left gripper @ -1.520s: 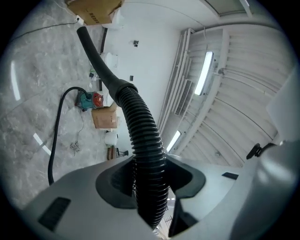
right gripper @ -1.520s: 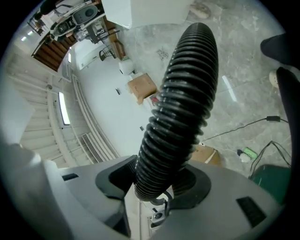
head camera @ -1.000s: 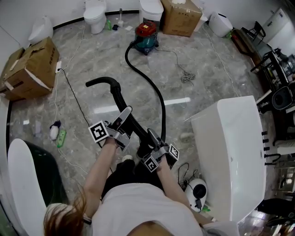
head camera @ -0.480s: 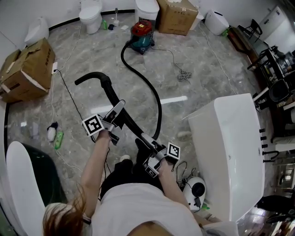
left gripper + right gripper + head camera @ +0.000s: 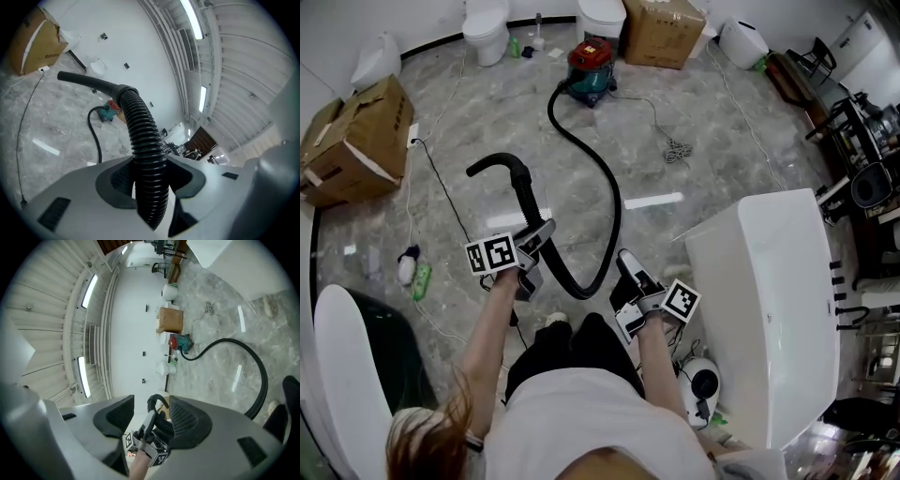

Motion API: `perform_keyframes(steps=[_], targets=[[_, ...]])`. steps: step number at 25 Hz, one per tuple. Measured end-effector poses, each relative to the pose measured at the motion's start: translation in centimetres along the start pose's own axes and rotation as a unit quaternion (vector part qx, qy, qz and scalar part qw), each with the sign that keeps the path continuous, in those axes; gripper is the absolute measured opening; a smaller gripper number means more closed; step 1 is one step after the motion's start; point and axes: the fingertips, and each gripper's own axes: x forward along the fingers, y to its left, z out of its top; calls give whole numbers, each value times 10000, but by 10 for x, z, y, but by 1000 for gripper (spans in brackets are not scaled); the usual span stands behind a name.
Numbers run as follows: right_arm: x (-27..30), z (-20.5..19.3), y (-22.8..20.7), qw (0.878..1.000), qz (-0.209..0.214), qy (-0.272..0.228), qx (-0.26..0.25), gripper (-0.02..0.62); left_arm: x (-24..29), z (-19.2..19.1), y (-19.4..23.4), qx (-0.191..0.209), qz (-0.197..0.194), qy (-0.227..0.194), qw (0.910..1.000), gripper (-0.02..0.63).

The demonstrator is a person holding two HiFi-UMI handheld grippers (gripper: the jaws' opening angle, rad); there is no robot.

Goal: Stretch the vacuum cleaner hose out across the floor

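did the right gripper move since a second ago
Yes. The right gripper has come off the hose and shifted right, toward the white bathtub; its jaws stand open.

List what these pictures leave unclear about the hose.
1. Head view: whether the low loop of the hose rests on the floor. The steep downward angle hides height.
2. Left gripper view: the hose past the left fingers, covered by them.
3. Head view: how the hose joins the vacuum cleaner, too small.
4. Right gripper view: the loop's bottom, cut off behind the right fingers.
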Motion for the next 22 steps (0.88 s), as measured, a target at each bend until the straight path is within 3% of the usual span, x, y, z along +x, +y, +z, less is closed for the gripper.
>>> perform_keyframes(steps=[3,6,9,11,15,22], targets=[[1,5,1,9999,95,-95,103,236,-6,-2,24,177,475,121,9986,177],[2,5,0,9997,136,-121,191,236,-18,4,58,464,1297,61,9904,177],[3,4,-1,9995,148,-120,250,236,-35,0,104,699,2437,232,9671,180],[4,4,-1,9993,169,-129,294,236,-48,-2,124,975,2928,257,9508,218],[4,6,-1,9992,201,-180,311,236,-58,23,128,1759,2953,-334,9385,257],[6,3,-2,9988,234,-135,397,236,-60,49,104,2524,2825,-335,9249,275]])
